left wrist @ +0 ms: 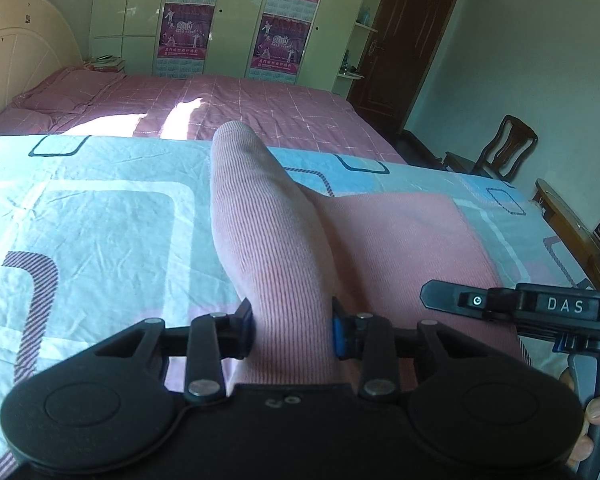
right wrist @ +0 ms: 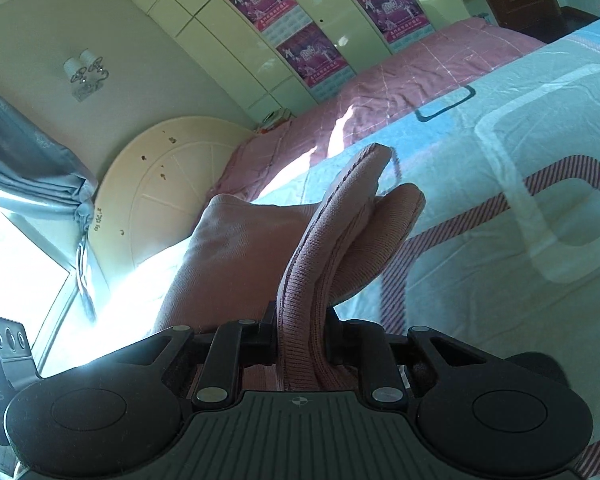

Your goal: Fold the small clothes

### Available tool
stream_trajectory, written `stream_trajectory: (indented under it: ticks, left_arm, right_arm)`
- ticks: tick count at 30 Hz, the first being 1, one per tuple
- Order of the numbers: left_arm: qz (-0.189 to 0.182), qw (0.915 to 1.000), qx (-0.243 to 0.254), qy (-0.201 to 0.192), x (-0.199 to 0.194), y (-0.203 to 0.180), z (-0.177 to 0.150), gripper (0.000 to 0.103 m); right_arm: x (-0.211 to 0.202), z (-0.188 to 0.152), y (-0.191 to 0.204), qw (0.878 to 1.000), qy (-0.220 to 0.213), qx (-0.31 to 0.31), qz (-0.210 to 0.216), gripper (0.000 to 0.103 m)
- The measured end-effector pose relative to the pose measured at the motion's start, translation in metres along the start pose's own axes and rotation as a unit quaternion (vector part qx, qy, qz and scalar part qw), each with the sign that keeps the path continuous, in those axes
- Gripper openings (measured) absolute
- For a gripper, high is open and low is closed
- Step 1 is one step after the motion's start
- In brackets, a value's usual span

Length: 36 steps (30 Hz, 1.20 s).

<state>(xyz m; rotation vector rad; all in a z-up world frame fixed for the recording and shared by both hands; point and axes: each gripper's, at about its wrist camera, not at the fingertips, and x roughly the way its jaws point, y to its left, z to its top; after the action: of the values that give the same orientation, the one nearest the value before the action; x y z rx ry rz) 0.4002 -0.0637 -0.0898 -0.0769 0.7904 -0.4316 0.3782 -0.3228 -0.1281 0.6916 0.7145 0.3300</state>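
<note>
A small pink ribbed knit garment (left wrist: 400, 240) lies on a light blue patterned sheet (left wrist: 100, 220). My left gripper (left wrist: 293, 326) is shut on a fold of the garment, which stands up between its fingers. My right gripper (right wrist: 300, 340) is shut on another edge of the same pink garment (right wrist: 340, 216), with a stitched hem rising between its fingers. The right gripper's body also shows at the right edge of the left wrist view (left wrist: 540, 306), just right of the left gripper. Both hold the cloth a little above the sheet.
The sheet covers a work surface in front of a bed with a pink checked cover (left wrist: 240, 108) and a cream headboard (right wrist: 172, 184). A pale wardrobe with posters (left wrist: 236, 16), a dark door (left wrist: 404, 40) and a wooden chair (left wrist: 500, 152) stand beyond. A window with a curtain (right wrist: 24, 184) is at left.
</note>
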Motion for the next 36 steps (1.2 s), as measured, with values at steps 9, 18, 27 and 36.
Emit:
stream_trajectory:
  ticks: [9, 18, 27, 36]
  left_arm:
    - [-0.02, 0.9997, -0.006, -0.009, -0.059, 0.124, -0.004, 0.034]
    - [0.006, 0.9996, -0.028, -0.009, -0.081, 0.219, 0.01, 0.034]
    - [0.02, 0.9987, -0.047, -0.003, -0.049, 0.284, 0.015, 0.034]
    - [0.051, 0.9975, -0.049, 0.009, -0.014, 0.319, -0.011, 0.056]
  right_arm:
    - [0.056, -0.052, 0.118, 1.0, -0.014, 0.003, -0.012, 0.02]
    - [0.141, -0.072, 0.189, 1.0, 0.009, -0.012, 0.002, 0.02]
    - [0.216, -0.077, 0.2, 0.999, 0.038, -0.022, -0.002, 0.019]
    - [0.251, -0.082, 0.149, 0.997, 0.07, 0.018, -0.037, 0.02]
